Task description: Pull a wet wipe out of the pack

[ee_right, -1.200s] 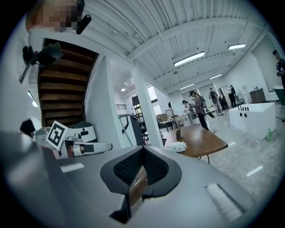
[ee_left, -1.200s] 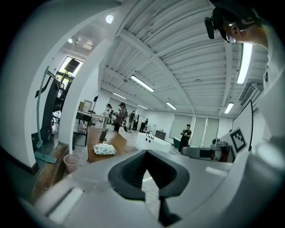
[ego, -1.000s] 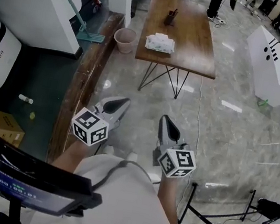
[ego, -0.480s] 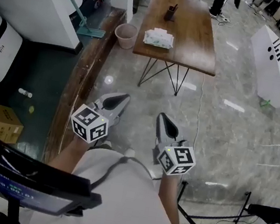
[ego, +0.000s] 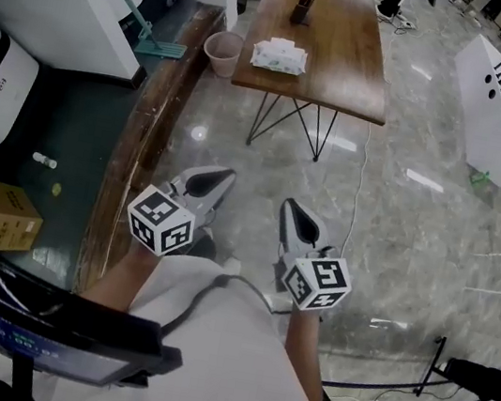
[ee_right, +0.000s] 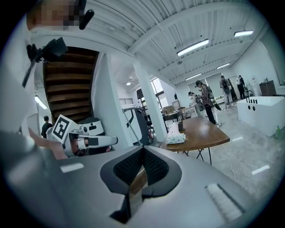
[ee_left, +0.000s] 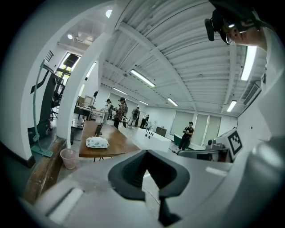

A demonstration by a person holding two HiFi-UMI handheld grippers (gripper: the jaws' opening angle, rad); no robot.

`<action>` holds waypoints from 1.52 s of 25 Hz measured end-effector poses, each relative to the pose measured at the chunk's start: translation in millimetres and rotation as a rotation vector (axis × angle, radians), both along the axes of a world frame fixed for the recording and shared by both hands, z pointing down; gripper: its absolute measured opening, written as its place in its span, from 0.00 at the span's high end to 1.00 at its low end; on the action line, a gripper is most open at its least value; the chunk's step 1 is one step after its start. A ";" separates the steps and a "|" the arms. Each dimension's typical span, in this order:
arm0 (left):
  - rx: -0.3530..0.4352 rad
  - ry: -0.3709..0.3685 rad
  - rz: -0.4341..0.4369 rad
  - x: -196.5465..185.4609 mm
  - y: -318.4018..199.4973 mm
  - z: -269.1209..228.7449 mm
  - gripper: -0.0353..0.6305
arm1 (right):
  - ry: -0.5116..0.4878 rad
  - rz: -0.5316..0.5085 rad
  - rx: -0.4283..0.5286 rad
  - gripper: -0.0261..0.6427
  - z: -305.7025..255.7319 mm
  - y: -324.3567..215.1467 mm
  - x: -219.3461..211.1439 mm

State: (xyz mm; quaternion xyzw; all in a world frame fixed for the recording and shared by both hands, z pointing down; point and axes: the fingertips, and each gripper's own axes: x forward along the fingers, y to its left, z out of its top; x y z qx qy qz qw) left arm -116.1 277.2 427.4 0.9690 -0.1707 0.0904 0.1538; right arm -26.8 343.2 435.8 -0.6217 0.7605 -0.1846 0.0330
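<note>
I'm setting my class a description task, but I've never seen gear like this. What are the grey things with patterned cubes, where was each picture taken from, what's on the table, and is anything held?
A person holds a two-jaw gripper in each hand: the left gripper and the right gripper. The patterned cubes belong to them. One picture comes from a camera on the person's head, looking down. The other two come from cameras riding on each gripper, looking along its jaws. Ahead, a wooden table carries a wet wipe pack and a small dark holder; a pink bin stands beside it. Both grippers' jaws are together and empty, well short of the table.
</note>
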 end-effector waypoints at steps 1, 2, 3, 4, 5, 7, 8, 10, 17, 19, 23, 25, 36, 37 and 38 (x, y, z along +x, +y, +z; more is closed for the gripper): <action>-0.001 0.000 -0.004 1.1 -2.1 0.3 0.94 | -0.002 -0.001 -0.001 0.95 0.6 -1.6 2.0; -0.002 0.001 -0.010 1.6 -4.9 0.1 0.94 | -0.002 -0.004 0.000 0.95 0.4 -3.7 3.2; -0.003 0.001 -0.018 1.4 -8.6 -0.1 0.94 | 0.000 -0.010 0.001 0.95 -0.4 -6.2 3.7; -0.004 0.000 -0.027 1.0 -12.9 0.1 0.94 | 0.004 -0.016 0.003 0.95 -1.1 -9.0 3.8; -0.005 -0.001 -0.035 0.8 -17.7 1.0 0.94 | 0.008 -0.021 0.005 0.95 -1.3 -12.2 3.9; -0.009 -0.002 -0.044 2.0 -27.0 3.6 0.94 | 0.011 -0.023 0.004 0.95 -0.3 -18.9 5.7; -0.011 -0.002 -0.043 3.5 -31.1 4.8 0.94 | 0.009 -0.019 0.003 0.95 0.7 -22.2 7.3; -0.013 -0.001 -0.034 8.6 -39.5 7.0 0.94 | 0.007 -0.010 -0.003 0.95 3.1 -30.0 11.3; -0.032 -0.003 0.022 37.9 -96.6 21.2 0.94 | 0.016 0.025 -0.028 0.95 12.9 -84.2 30.9; -0.039 -0.003 0.047 47.2 -121.4 21.5 0.94 | 0.025 0.033 -0.033 0.95 11.1 -107.9 37.5; -0.033 -0.003 0.090 65.7 -178.0 11.5 0.94 | 0.028 0.063 -0.042 0.95 4.4 -162.6 55.2; -0.037 -0.003 0.109 73.0 -206.3 6.8 0.94 | 0.024 0.084 -0.044 0.95 -0.6 -190.3 64.0; -0.062 -0.005 0.170 97.6 -344.5 6.0 0.94 | 0.047 0.125 -0.055 0.95 -17.7 -327.0 83.4; -0.066 -0.004 0.175 98.6 -355.3 7.8 0.94 | 0.052 0.127 -0.057 0.95 -17.8 -337.8 84.1; -0.071 -0.004 0.179 99.3 -365.7 9.2 0.94 | 0.056 0.129 -0.059 0.95 -18.2 -348.0 84.7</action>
